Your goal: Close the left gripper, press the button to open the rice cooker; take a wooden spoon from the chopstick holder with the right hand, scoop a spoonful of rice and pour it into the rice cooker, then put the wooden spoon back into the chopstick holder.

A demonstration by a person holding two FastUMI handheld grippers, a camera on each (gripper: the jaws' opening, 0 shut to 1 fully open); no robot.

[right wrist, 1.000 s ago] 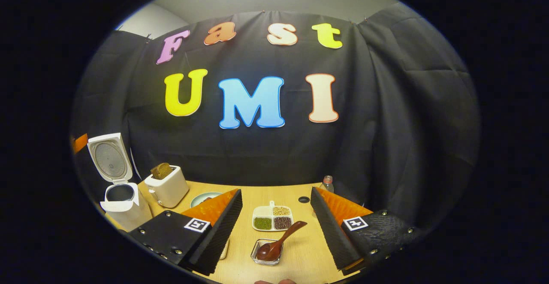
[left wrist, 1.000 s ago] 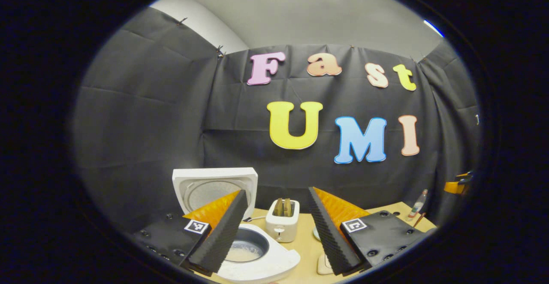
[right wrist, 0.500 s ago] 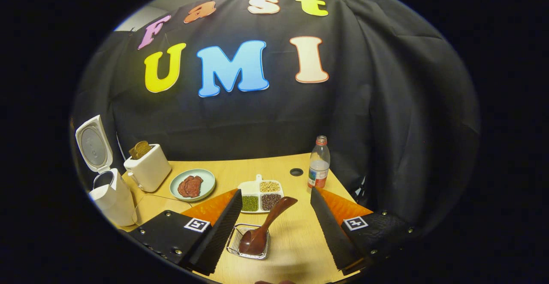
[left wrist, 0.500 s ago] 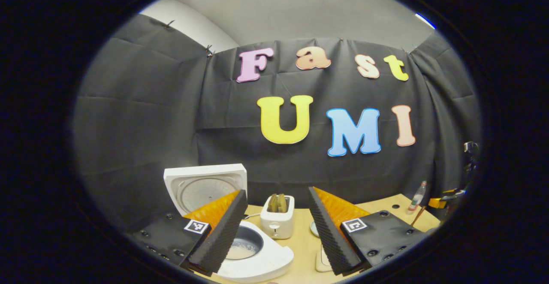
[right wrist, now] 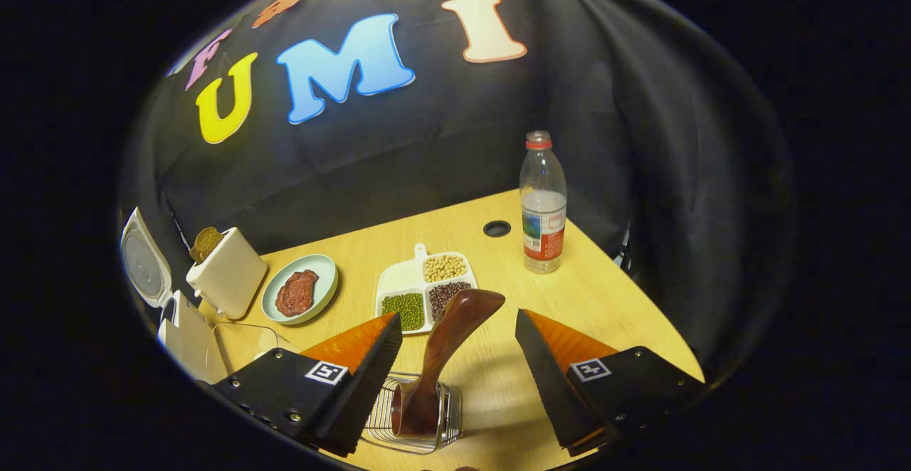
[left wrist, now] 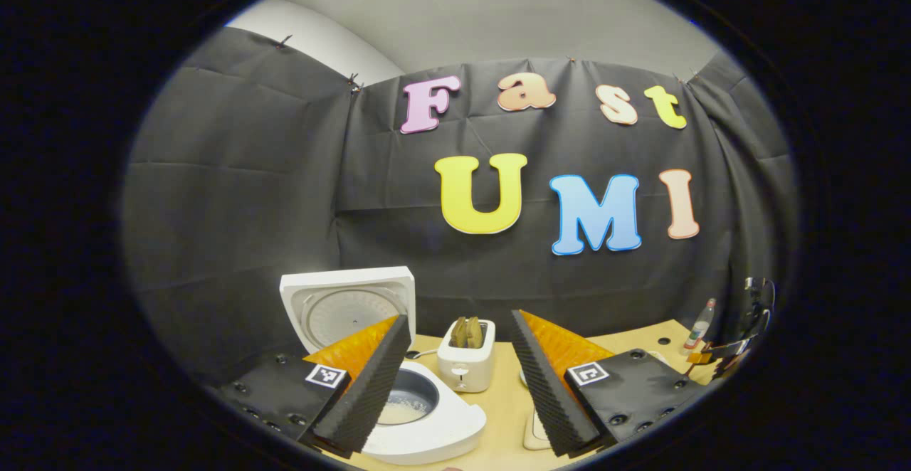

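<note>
Since a second ago, the right gripper has tipped downward and come closer to the wooden spoon, which now looms larger between its fingers. Its jaws are spread wide, released, touching nothing. The spoon stands bowl-down in the wire chopstick holder at the 6 o'clock edge of the right gripper view, its handle leaning up toward 1 o'clock. Beyond it on the wooden table sits a divided dish of beans near centre, a plate with a dark red piece of food at 9 o'clock, a water bottle at 2 o'clock, and a toaster beside the plate.

In the left gripper view, the left gripper hangs with jaws equally parted, holding nothing. The rice cooker sits at 7 o'clock, its lid raised upright and a little white rice visible in the pot.
</note>
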